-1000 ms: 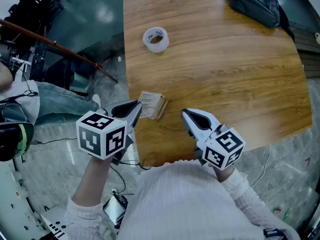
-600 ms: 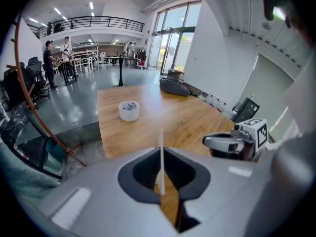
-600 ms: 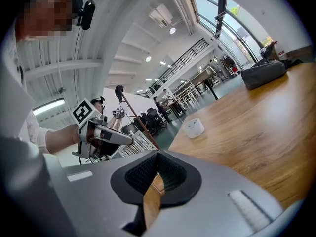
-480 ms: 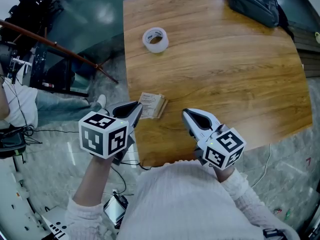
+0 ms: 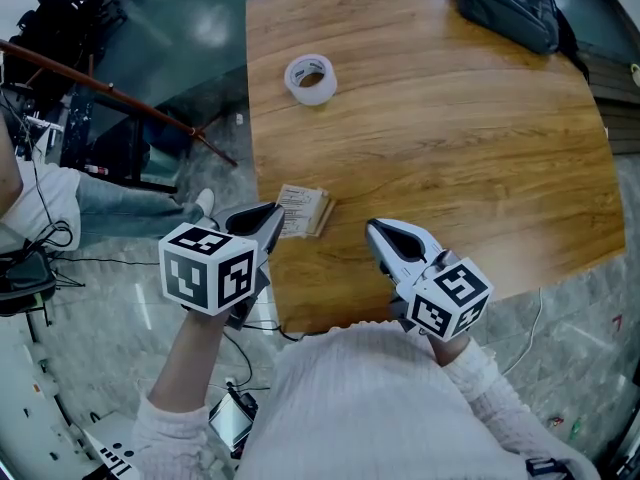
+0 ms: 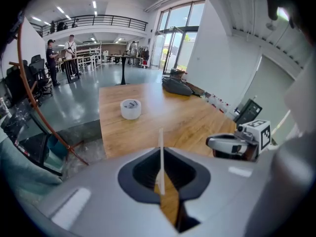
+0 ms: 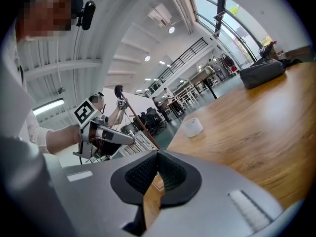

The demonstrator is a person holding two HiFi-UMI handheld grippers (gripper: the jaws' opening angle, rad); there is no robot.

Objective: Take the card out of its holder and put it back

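A white printed card (image 5: 295,205) sticks out of a brownish holder (image 5: 318,214) near the front left edge of the wooden table (image 5: 450,158). My left gripper (image 5: 274,216) is shut on the card's left edge. In the left gripper view the card (image 6: 160,139) shows edge-on as a thin white strip between the closed jaws of my left gripper (image 6: 161,154). My right gripper (image 5: 372,229) hovers to the right of the holder, apart from it. It is shut with nothing in it, and its tips meet in the right gripper view (image 7: 158,153).
A roll of clear tape (image 5: 311,78) lies at the table's far left. A black bag (image 5: 510,8) rests at the far right corner. Left of the table a brown pole (image 5: 120,93) slants over the floor, beside a seated person's legs (image 5: 110,203) and cables.
Both grippers and the card hold still. The seated person at the left edge has shifted, and the dark object at their side has moved out of sight.
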